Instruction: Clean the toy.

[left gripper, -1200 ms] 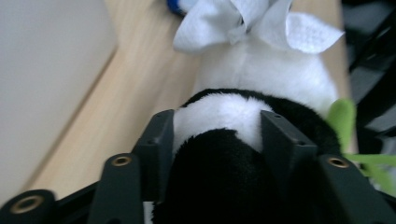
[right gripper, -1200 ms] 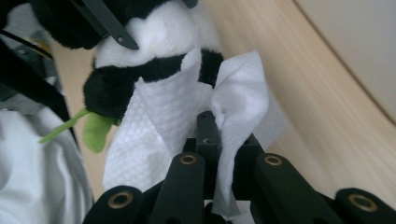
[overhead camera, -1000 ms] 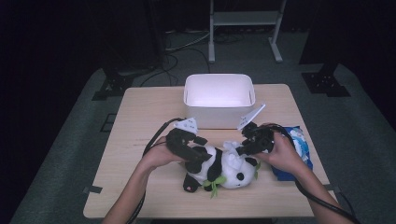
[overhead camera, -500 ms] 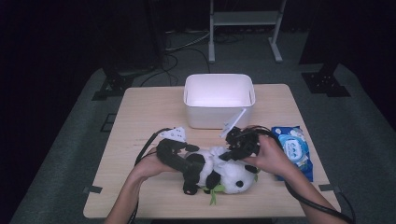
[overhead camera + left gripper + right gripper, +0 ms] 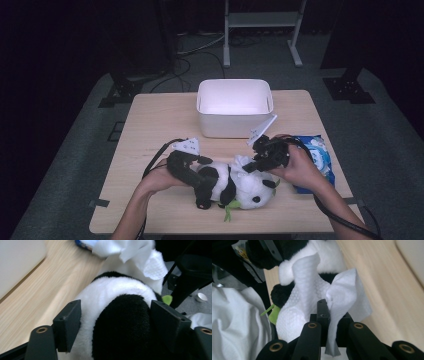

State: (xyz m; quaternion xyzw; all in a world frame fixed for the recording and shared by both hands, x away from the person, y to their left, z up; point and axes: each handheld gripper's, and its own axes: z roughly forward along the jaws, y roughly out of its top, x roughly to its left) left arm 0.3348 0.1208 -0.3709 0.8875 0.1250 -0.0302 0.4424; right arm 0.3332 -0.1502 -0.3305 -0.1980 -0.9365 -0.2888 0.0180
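A light wooden surface (image 5: 150, 120) carries a white plastic bin (image 5: 234, 106) at its far middle; on the person's side of that bin lies a plush panda (image 5: 235, 186) on its side, and to the bin's right, nearer the person, a blue pack of wipes (image 5: 314, 156). The work appears to be wiping the toy, and it looks mid-course: a white wipe (image 5: 317, 297) is out of the pack and pressed on the panda's white fur, with most of the body yet to be covered and nothing in the bin. The left claw (image 5: 116, 322) stands wide, its jaws either side of the panda's black-and-white body, bracing it in front of the bin; whether they pinch the fur cannot be told. The right claw (image 5: 334, 325) is clenched on the wipe, whose crumpled folds rise over its tips against the toy.
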